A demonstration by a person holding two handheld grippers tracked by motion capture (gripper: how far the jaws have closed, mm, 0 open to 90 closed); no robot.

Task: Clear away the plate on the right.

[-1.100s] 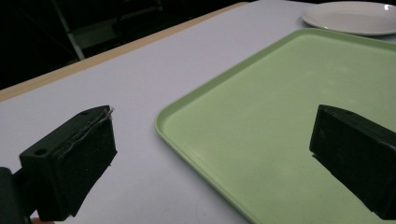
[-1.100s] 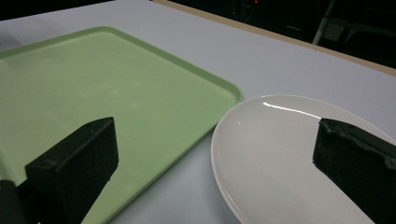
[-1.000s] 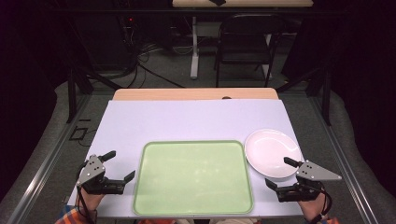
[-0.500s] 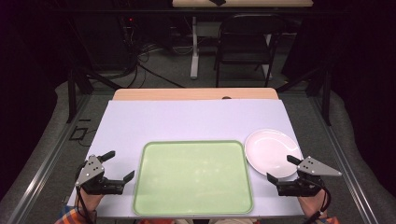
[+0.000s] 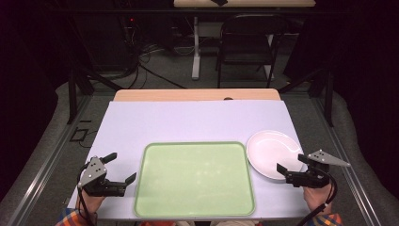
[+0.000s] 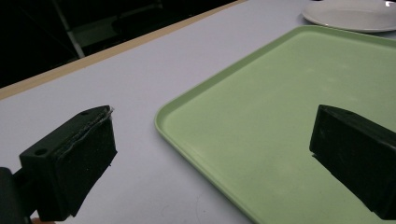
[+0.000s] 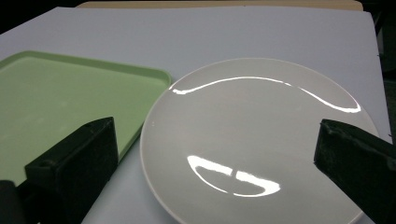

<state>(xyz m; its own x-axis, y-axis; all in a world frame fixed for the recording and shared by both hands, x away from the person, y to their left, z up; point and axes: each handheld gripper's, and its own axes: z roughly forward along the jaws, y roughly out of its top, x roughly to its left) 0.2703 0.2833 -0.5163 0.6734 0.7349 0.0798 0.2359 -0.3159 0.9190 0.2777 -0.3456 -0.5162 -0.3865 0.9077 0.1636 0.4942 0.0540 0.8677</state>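
High view sets the scene: a white plate [image 5: 273, 153] lies flat on the pale surface [image 5: 188, 122], just beside the right edge of a green tray [image 5: 195, 178], and the right hand-held gripper [image 5: 292, 169] hangs at the plate's near rim with its jaws spread wide and nothing between them. The left hand-held gripper [image 5: 121, 169] sits off the tray's left edge, also wide open and empty, its jaws straddling the tray's near-left corner in the left gripper view.

Right gripper view shows the plate [image 7: 261, 140] glossy and shallow, its rim lying almost flat on the surface. That is the likely trouble: a jaw that comes in too high would slide over the glazed rim and merely push the plate away, toward the far right edge of the surface. A pinch on only the thin lip could let the plate tip and slip out under its own weight once lifted. The tray's raised edge [image 7: 140, 74] lies close to the plate's left side, so a low, careless carry could knock the plate against it and jolt the grip.
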